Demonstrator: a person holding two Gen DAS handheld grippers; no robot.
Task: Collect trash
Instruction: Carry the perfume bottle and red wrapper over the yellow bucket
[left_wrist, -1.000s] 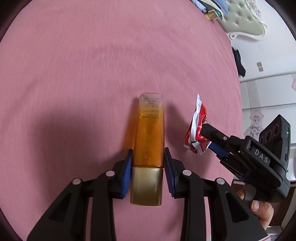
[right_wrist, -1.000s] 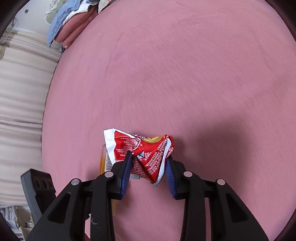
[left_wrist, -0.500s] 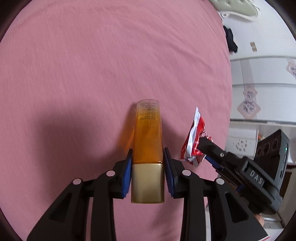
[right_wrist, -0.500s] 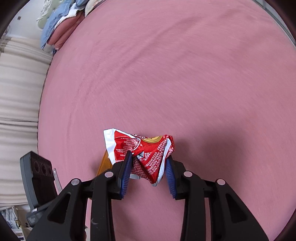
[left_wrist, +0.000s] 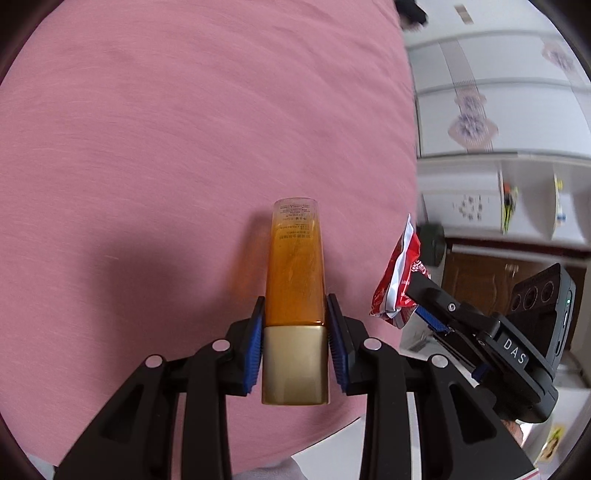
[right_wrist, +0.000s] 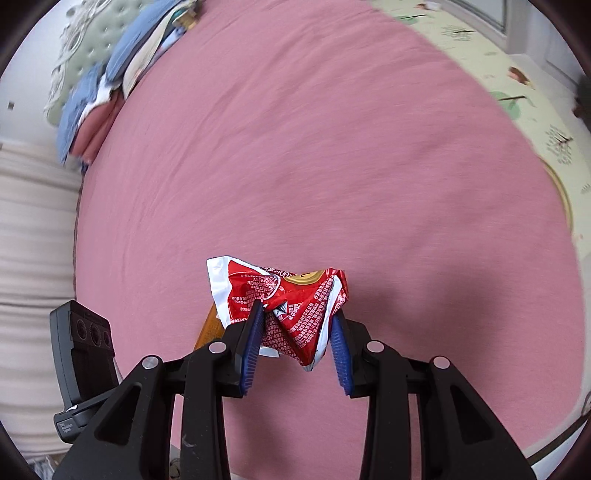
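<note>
The left gripper (left_wrist: 294, 317) is holding an orange tube (left_wrist: 295, 273) with a gold cap (left_wrist: 294, 363); its blue pads (left_wrist: 255, 350) are pressing on both sides, where the cap is meeting the orange body. The tube is pointing forward, away from the camera, above the pink bedspread (left_wrist: 166, 129).

The right gripper (right_wrist: 297, 325) is clamping a crumpled red and white wrapper (right_wrist: 280, 291), which is sticking out in front of the fingertips. In the left wrist view this gripper (left_wrist: 417, 302) is appearing just to the right of the tube, with the wrapper (left_wrist: 397, 280) at its tip, near the tube but not touching it. In the right wrist view a small part of the tube (right_wrist: 208, 326) is showing behind the wrapper, on the left.

Farther away, folded clothes (right_wrist: 107, 85) are lying at the far edge of the bedspread (right_wrist: 332, 147), and a white cabinet (left_wrist: 491, 122) is standing beyond the bed on the right.
</note>
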